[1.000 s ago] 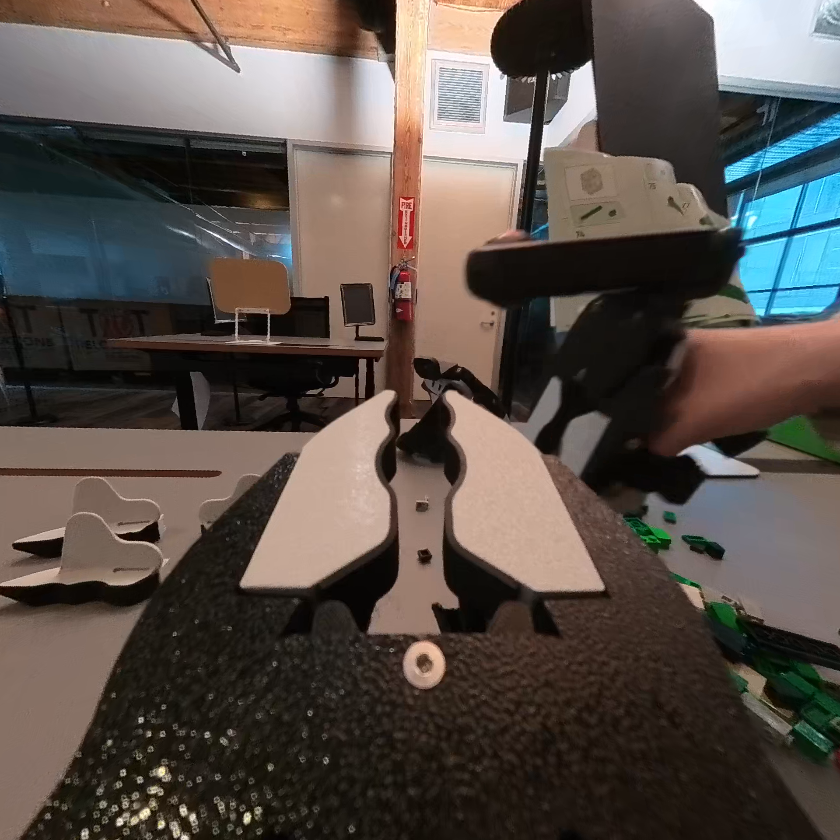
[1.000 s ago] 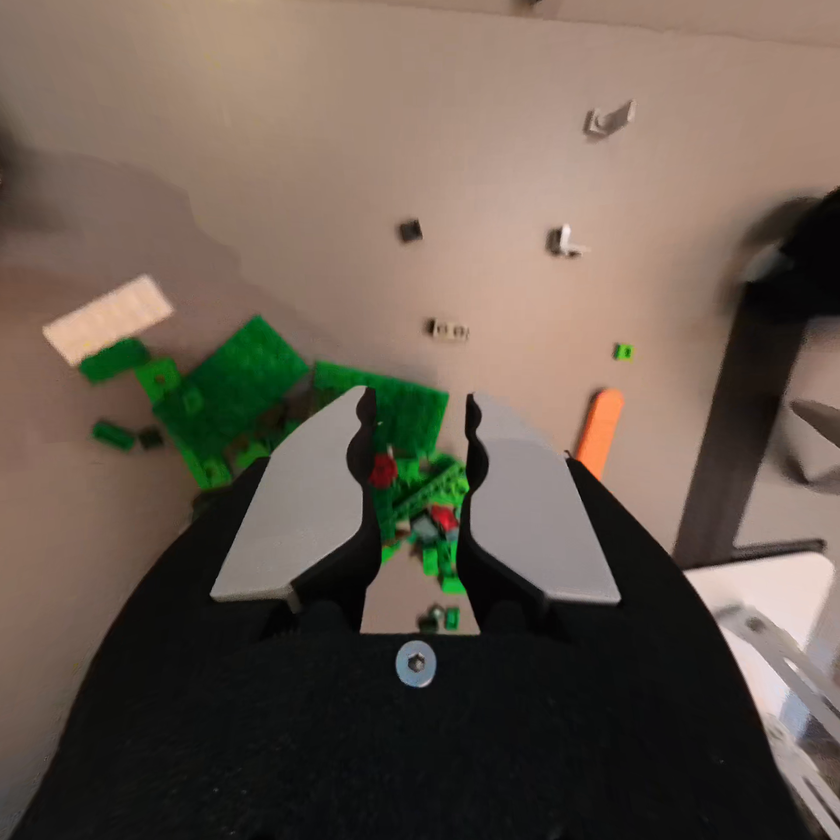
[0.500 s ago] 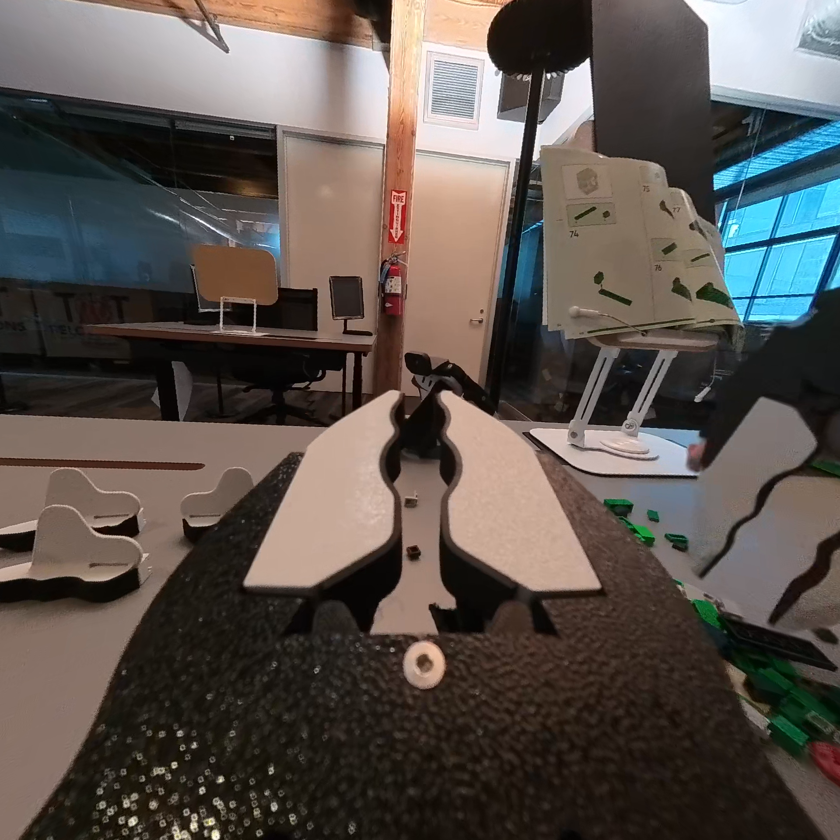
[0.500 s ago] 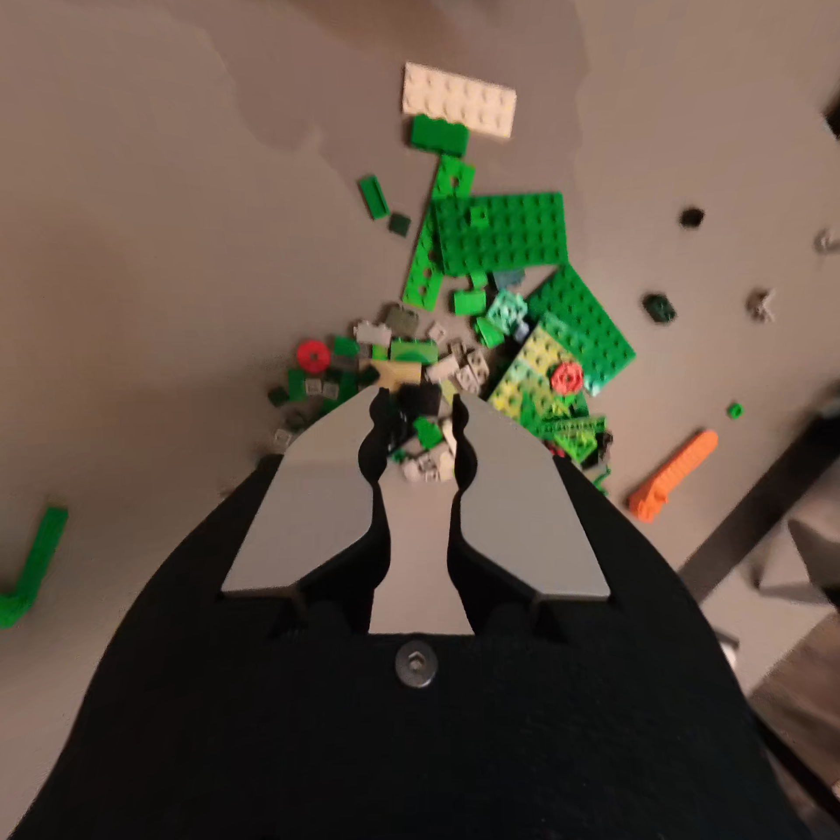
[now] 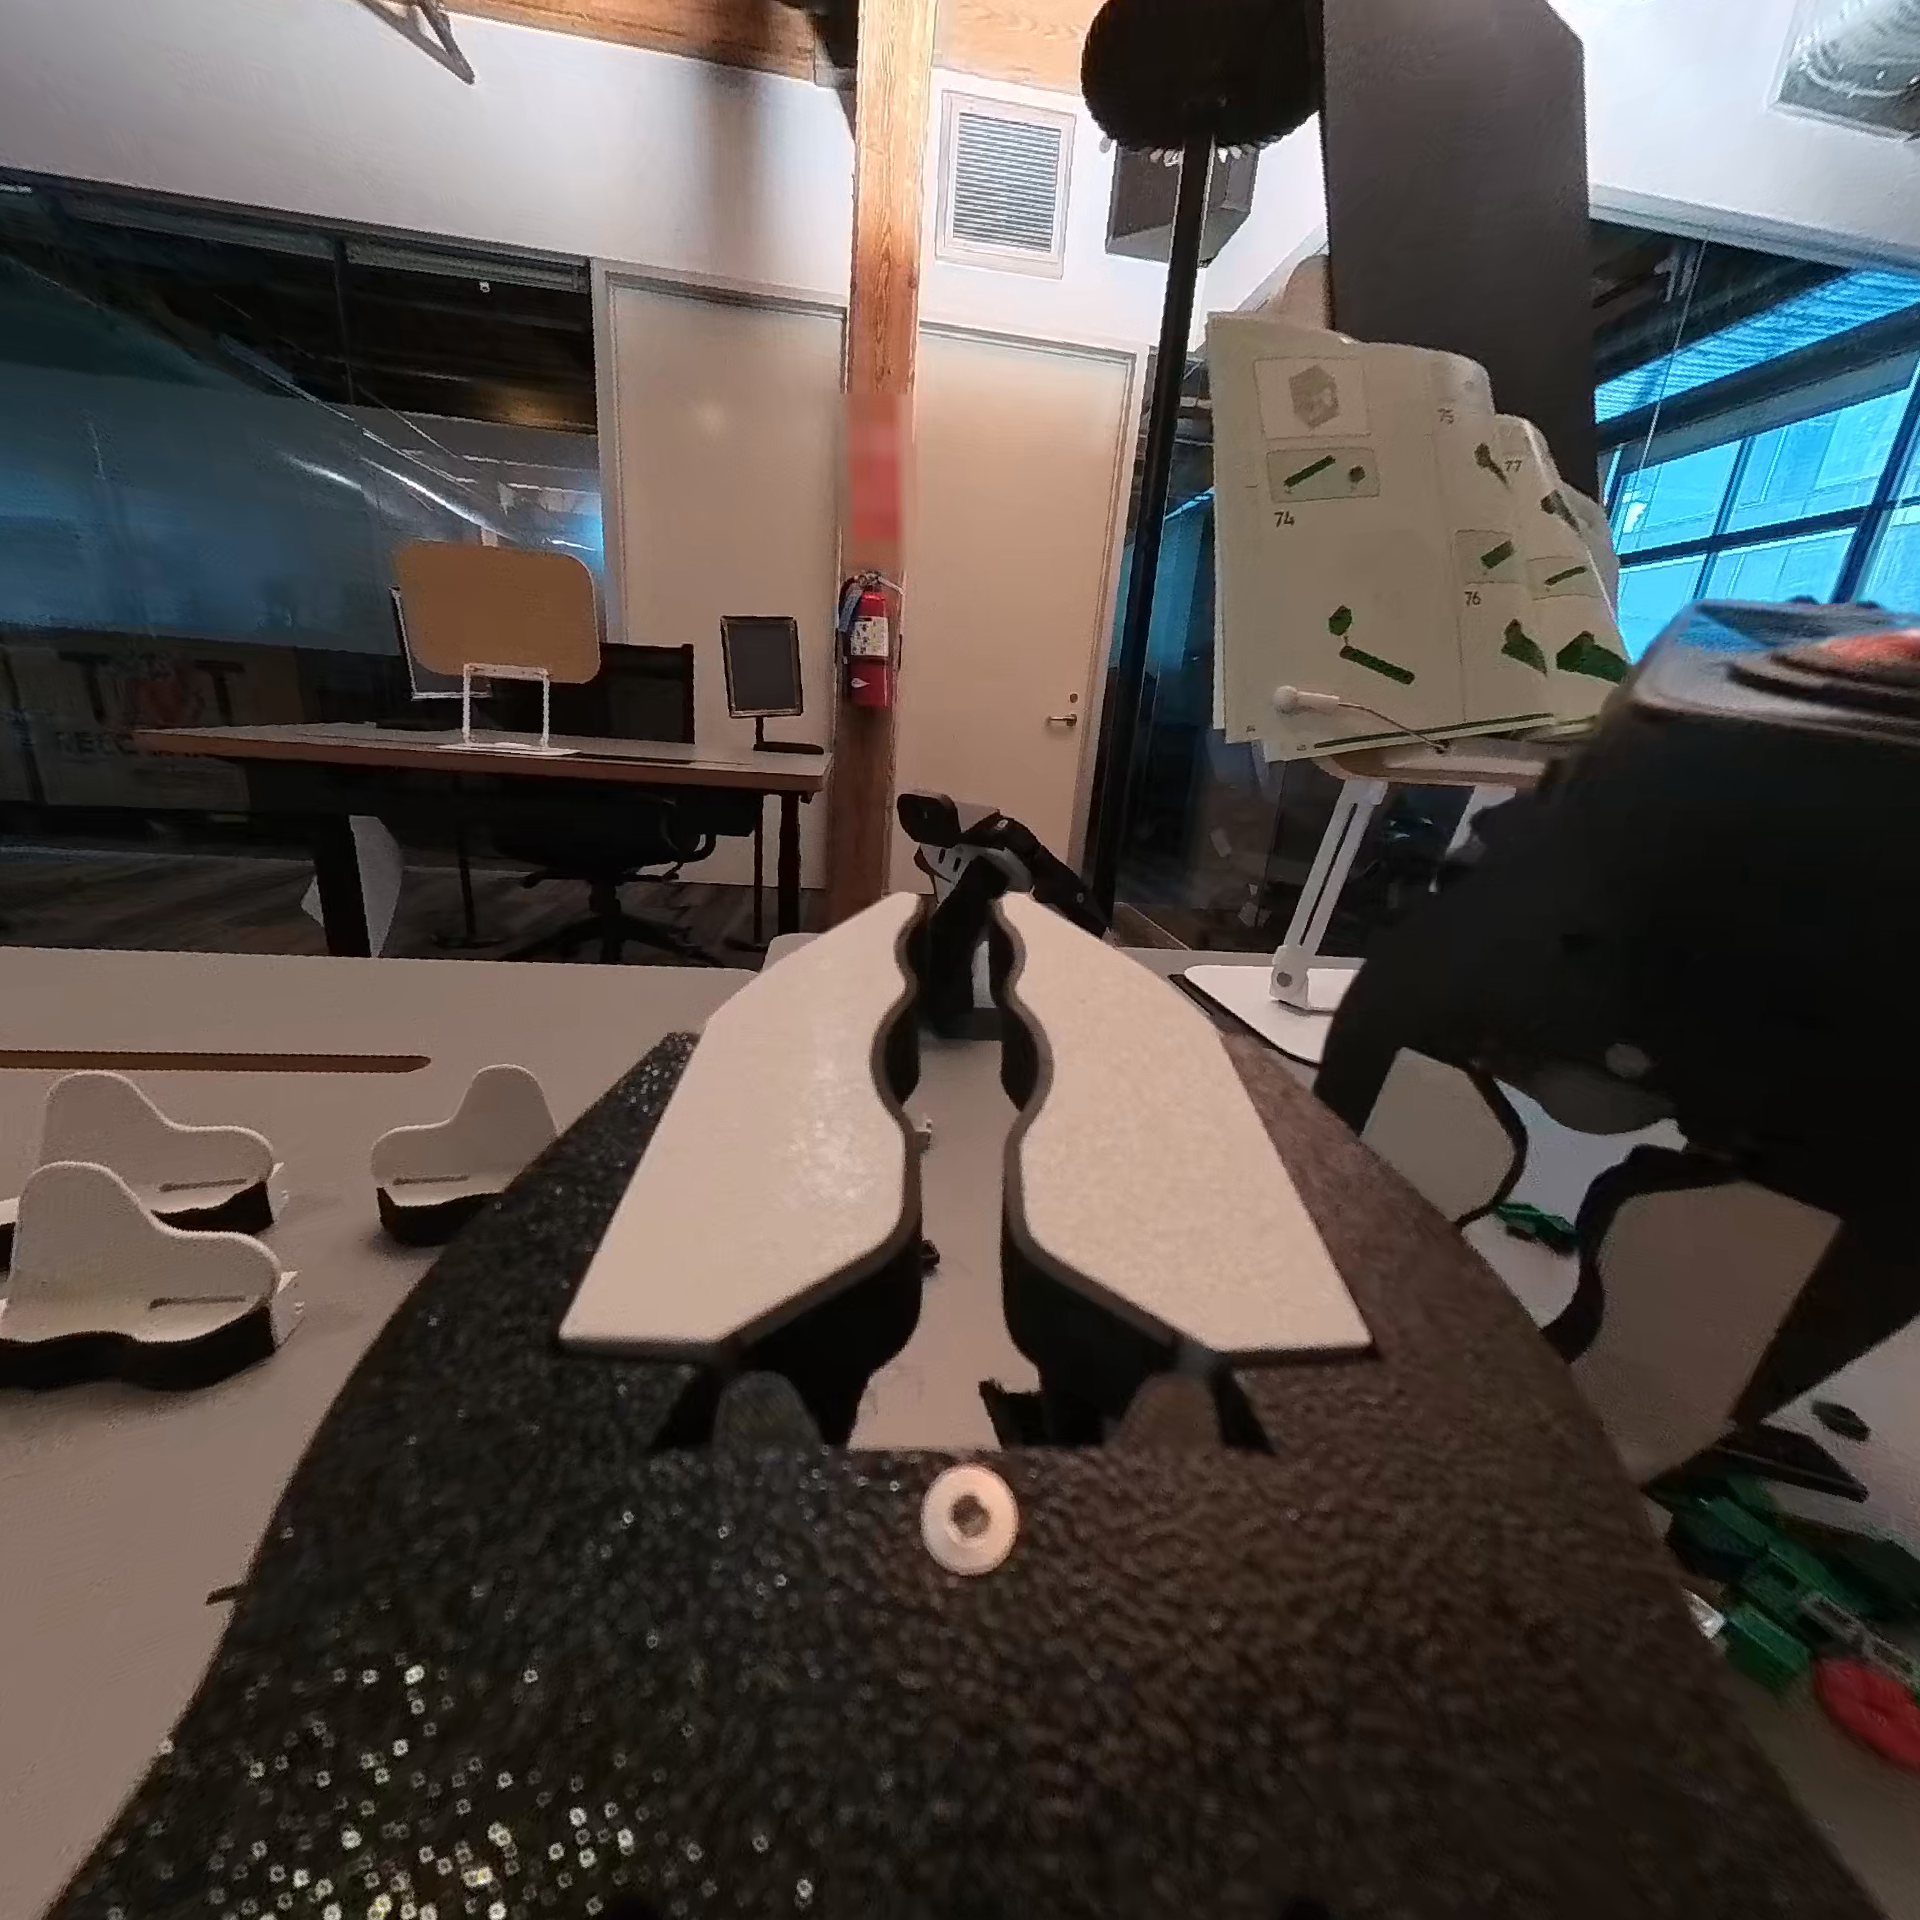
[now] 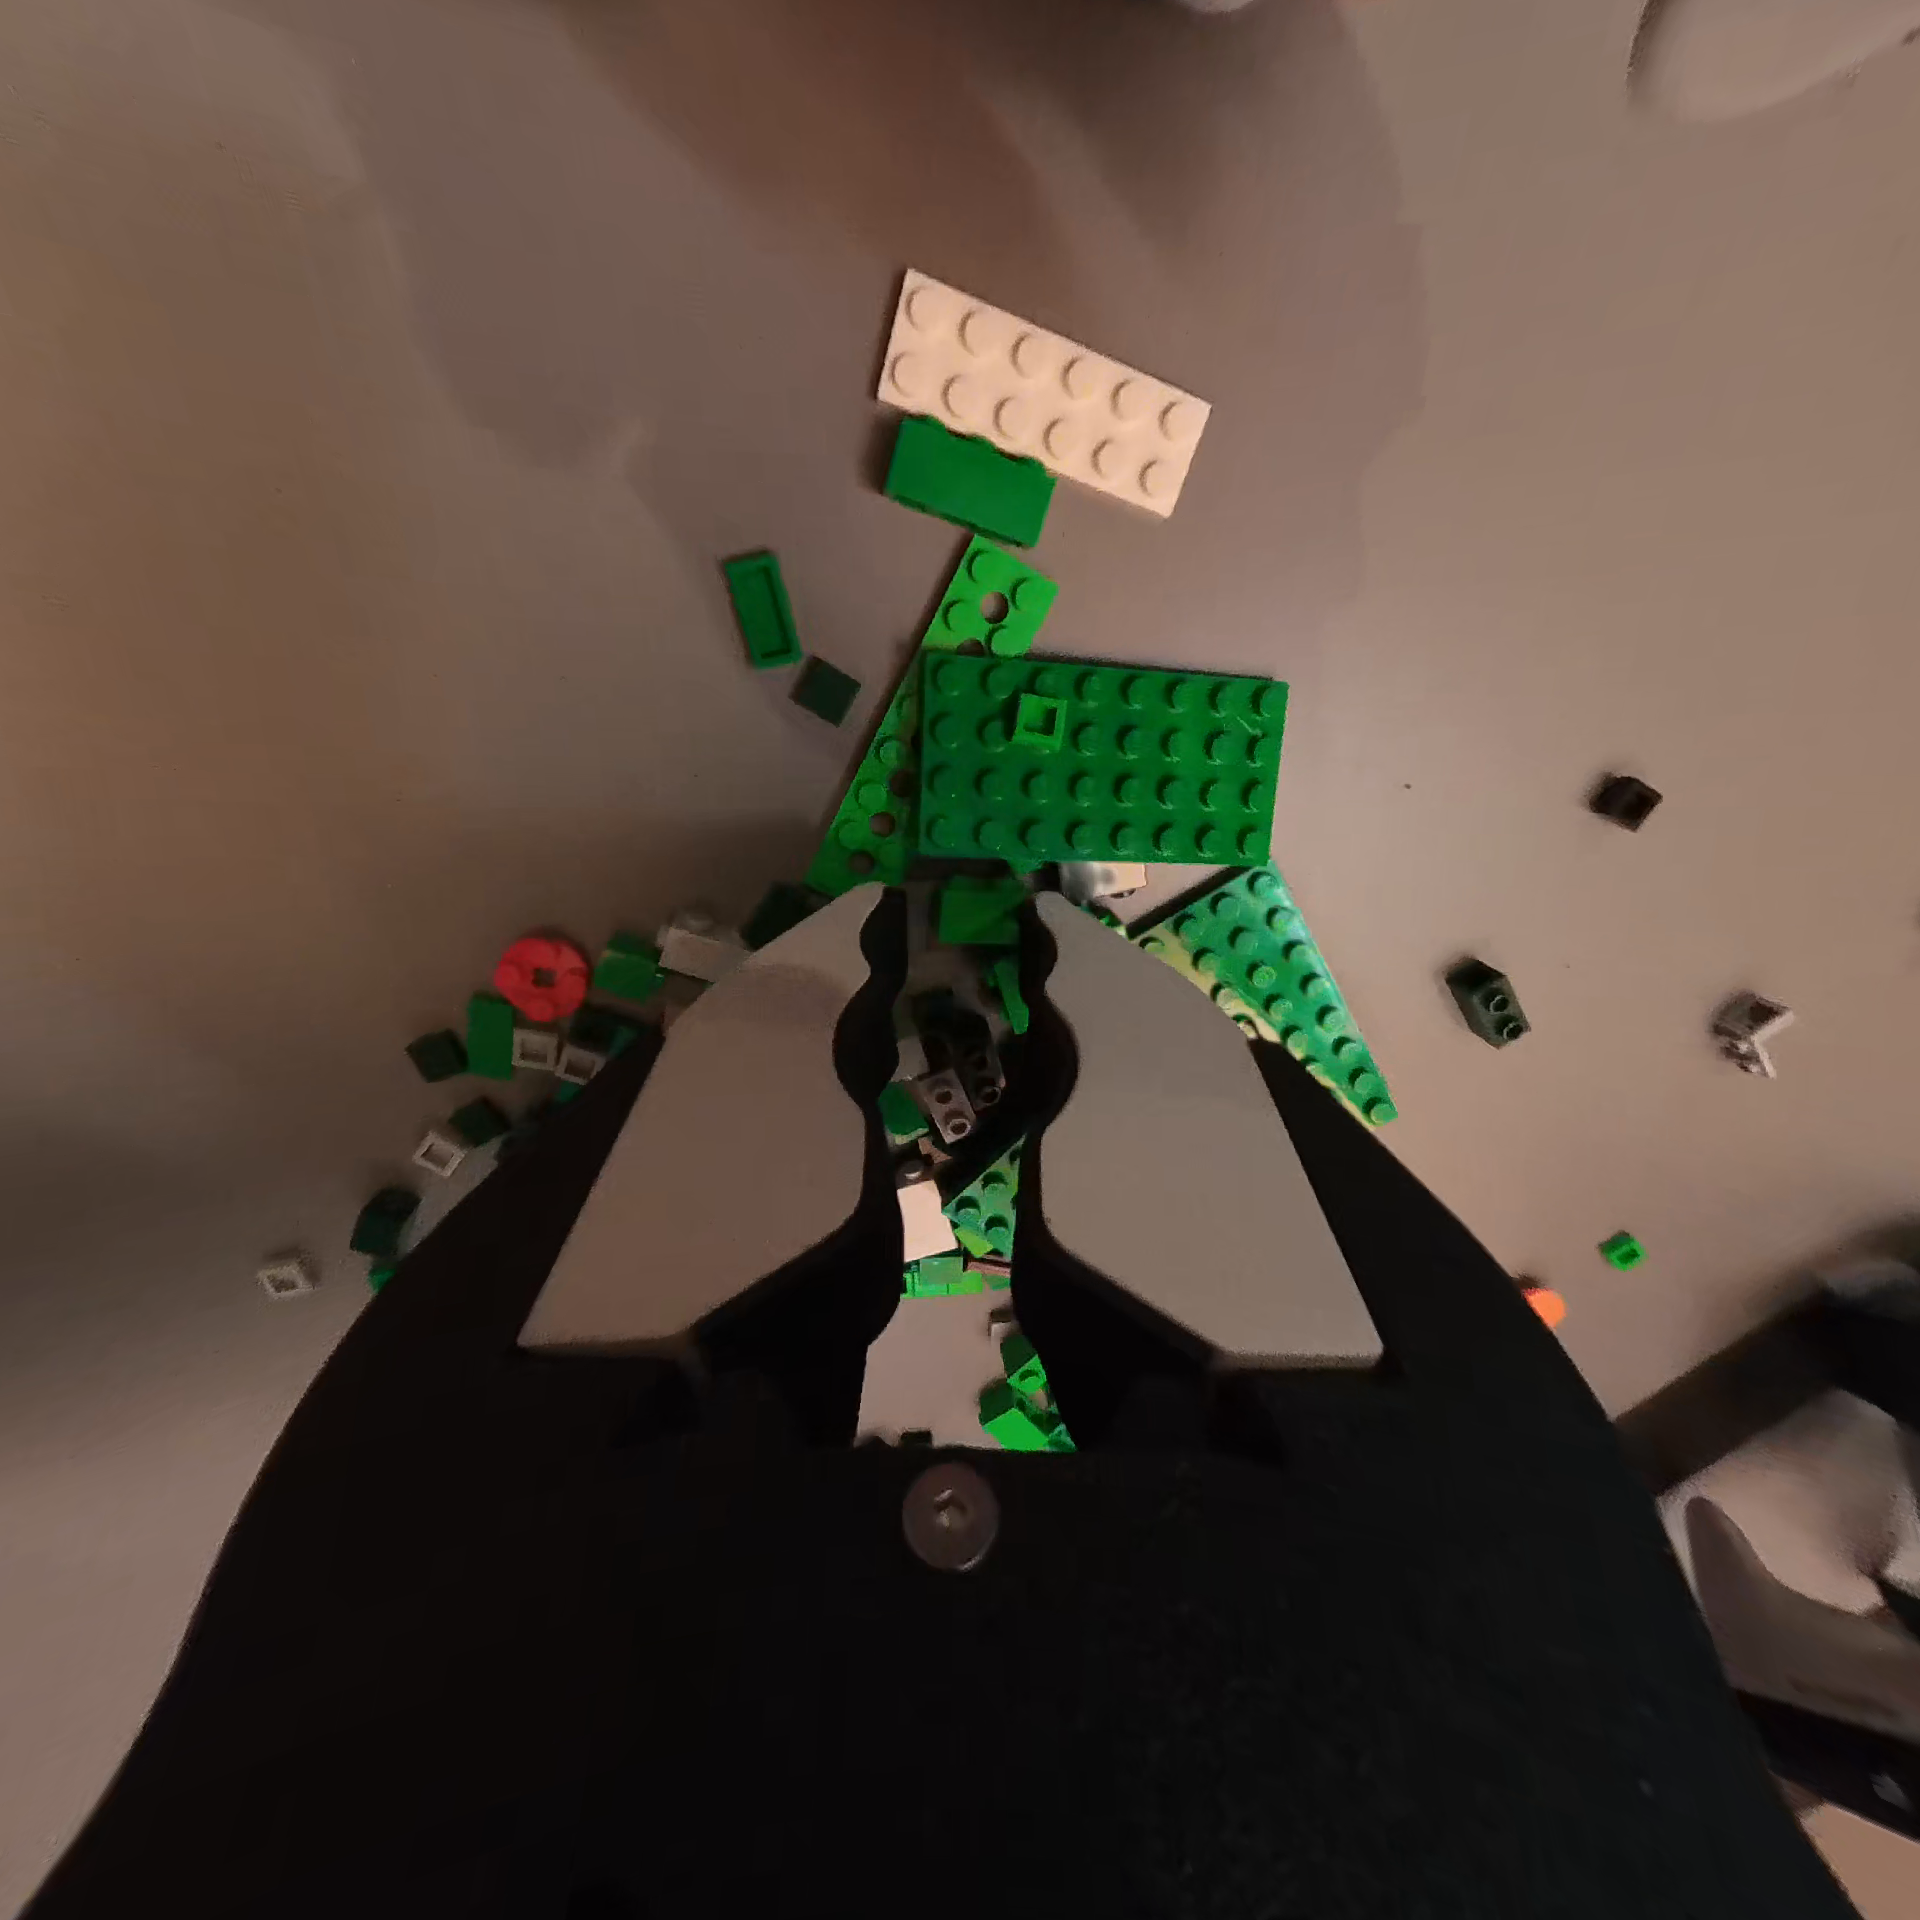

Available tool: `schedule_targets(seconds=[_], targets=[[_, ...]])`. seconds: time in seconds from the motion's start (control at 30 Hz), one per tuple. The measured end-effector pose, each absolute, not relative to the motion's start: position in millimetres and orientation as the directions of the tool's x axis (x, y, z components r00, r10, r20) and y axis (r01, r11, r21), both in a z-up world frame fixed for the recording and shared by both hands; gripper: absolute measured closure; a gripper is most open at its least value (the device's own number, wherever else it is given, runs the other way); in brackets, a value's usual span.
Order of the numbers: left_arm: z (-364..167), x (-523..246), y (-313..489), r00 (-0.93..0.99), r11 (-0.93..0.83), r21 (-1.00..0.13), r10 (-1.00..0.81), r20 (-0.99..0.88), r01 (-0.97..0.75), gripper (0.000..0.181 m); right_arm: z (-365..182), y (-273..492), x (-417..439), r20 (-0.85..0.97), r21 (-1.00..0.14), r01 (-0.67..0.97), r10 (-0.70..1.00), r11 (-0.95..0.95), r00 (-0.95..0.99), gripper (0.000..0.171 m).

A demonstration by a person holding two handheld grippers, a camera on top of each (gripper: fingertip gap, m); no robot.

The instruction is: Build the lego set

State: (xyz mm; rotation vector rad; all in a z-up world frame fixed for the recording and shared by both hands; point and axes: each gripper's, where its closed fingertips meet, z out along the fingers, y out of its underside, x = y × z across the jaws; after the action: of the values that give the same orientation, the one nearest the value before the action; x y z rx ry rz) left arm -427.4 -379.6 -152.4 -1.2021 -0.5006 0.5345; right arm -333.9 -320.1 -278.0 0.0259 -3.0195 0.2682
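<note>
Lego pieces [image 6: 966, 1081] beside the large green plate [image 6: 1101, 769] lie beneath my right hand-held gripper [image 6: 961, 914], narrowly parted, gripping nothing.

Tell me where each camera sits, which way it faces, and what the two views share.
Left wrist view: on the left gripper, low over the grey table, facing level across the room to an instruction booklet on a stand; own fingers slightly apart, empty.
Right wrist view: on the right gripper, facing down at the lego pile and green plate; own fingers apart, empty.
Shared: the table and the green bricks; the right gripper also shows at the left view's right edge.
</note>
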Motion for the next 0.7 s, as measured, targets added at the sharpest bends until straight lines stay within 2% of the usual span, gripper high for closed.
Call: schedule_targets(seconds=[0.07, 0.23, 0.37, 0.5, 0.7], targets=[[-152.7, -427.2, -379.0, 0.776, 0.269, -0.956, 0.625, 0.081, -0.116, 0.173, -276.3, -317.0, -334.5, 0.095, -0.150, -0.030, -0.016, 0.988, -0.995, 0.153], [-153.3, -427.8, -378.7, 0.779, 0.275, -0.956, 0.620, 0.092, -0.106, 0.173, -273.9, -308.2, -304.1, -0.169, -0.109, 0.121, 0.102, 0.987, -0.980, 0.153], [-153.8, -427.1, -377.2, 0.785, 0.276, -0.956, 0.613, 0.095, -0.100, 0.173, -278.0, -306.2, -304.0, -0.094, -0.115, 0.142, 0.132, 0.983, -0.987, 0.150], [-153.7, -426.5, -376.7, 0.787, 0.274, -0.957, 0.610, 0.091, -0.101, 0.173, -277.7, -316.2, -302.2, -0.111, -0.155, 0.280, 0.265, 0.947, -0.958, 0.142], [-153.5, -425.9, -376.7, 0.790, 0.274, -0.957, 0.606, 0.091, -0.100, 0.173, -282.5, -315.1, -305.6, 0.002, -0.127, 0.288, 0.290, 0.949, -0.957, 0.154]])
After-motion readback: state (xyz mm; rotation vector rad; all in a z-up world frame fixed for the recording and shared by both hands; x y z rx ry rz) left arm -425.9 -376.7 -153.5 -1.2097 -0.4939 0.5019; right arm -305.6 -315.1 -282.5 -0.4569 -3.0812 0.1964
